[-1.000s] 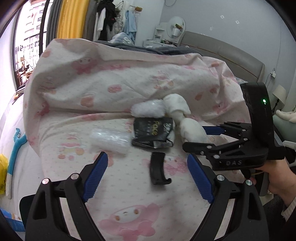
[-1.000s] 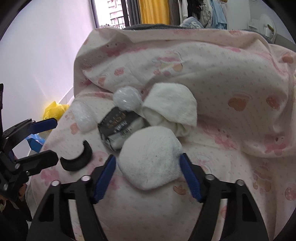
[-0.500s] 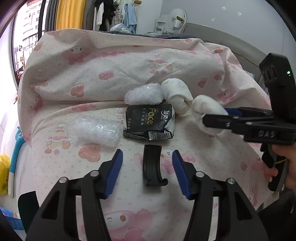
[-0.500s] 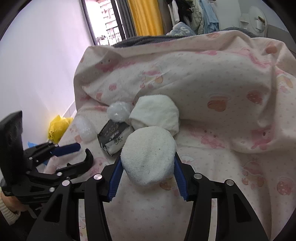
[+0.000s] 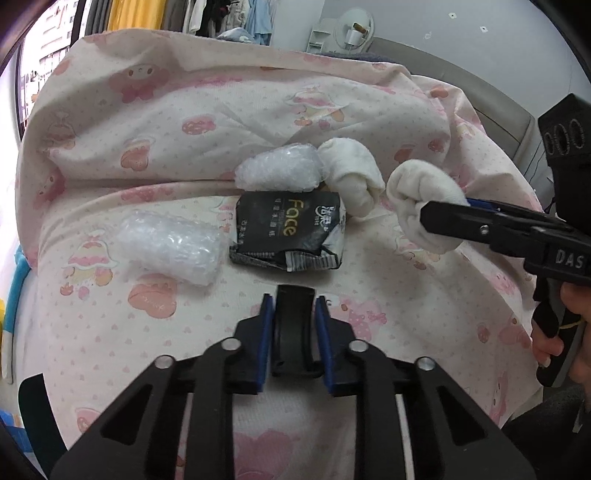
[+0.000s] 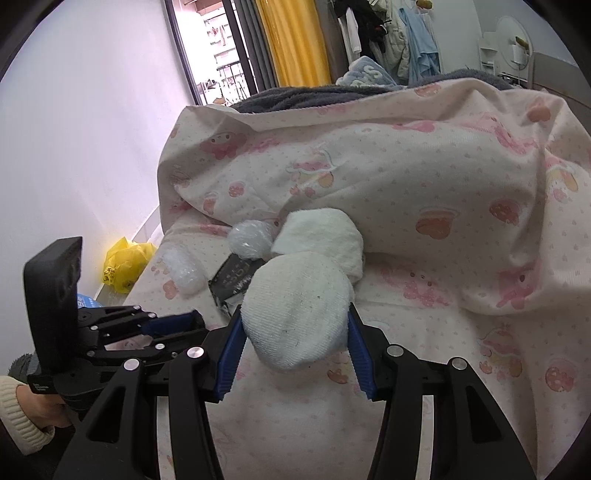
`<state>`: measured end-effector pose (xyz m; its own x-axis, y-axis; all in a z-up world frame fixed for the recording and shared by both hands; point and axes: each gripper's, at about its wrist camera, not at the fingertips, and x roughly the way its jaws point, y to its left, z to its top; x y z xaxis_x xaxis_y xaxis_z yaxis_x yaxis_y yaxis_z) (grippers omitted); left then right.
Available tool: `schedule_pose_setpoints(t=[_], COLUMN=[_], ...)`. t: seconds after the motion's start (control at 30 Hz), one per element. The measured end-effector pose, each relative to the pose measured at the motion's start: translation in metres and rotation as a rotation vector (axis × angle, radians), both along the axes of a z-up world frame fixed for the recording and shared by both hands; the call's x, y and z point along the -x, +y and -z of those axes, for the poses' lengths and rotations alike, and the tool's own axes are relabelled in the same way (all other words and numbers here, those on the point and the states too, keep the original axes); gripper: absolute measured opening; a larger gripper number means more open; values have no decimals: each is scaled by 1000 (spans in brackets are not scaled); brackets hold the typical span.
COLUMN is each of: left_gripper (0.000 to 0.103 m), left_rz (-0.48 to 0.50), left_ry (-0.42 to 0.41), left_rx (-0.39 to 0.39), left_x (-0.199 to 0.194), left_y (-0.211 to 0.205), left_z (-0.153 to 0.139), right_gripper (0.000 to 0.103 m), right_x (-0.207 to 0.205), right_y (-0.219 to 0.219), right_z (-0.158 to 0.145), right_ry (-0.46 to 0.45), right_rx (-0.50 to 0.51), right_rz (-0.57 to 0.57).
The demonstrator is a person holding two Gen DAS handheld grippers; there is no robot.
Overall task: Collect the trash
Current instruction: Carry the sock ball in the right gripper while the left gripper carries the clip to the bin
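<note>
On the pink-patterned bedspread lie a black "Face" wrapper, two bubble-wrap wads, a white sock ball and a black curved plastic piece. My left gripper is shut on the black plastic piece. My right gripper is shut on a second white sock ball, held just above the bed; it shows at the right in the left wrist view. In the right wrist view the wrapper is partly hidden behind the sock ball.
A puffy folded duvet rises behind the trash. A yellow bag lies on the floor by the white wall at left. The headboard and hanging clothes stand at the back.
My left gripper moved forward and closed on the black plastic piece. My right gripper lifted the white sock ball a little and drew back from the pile.
</note>
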<state>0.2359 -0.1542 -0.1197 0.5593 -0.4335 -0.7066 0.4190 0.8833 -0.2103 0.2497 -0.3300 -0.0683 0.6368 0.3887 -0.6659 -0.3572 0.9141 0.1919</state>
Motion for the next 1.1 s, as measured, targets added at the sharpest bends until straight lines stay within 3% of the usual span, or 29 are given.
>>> schedule_pose_setpoints(t=[0.27, 0.6, 1.1], left_gripper=[22, 22, 22], left_rz=[-2, -72, -205], left_ry=[-15, -44, -2], left_rx=[18, 27, -36], left_x=[2, 6, 6], left_y=[15, 59, 144], left_z=[-12, -27, -21], right_gripper=[53, 53, 53], right_x=[-5, -7, -13], right_y=[25, 62, 148], right_z=[-8, -26, -31], right_ry=[-11, -45, -54], right_rx=[-5, -36, -51], right_rz=[-35, -84, -195])
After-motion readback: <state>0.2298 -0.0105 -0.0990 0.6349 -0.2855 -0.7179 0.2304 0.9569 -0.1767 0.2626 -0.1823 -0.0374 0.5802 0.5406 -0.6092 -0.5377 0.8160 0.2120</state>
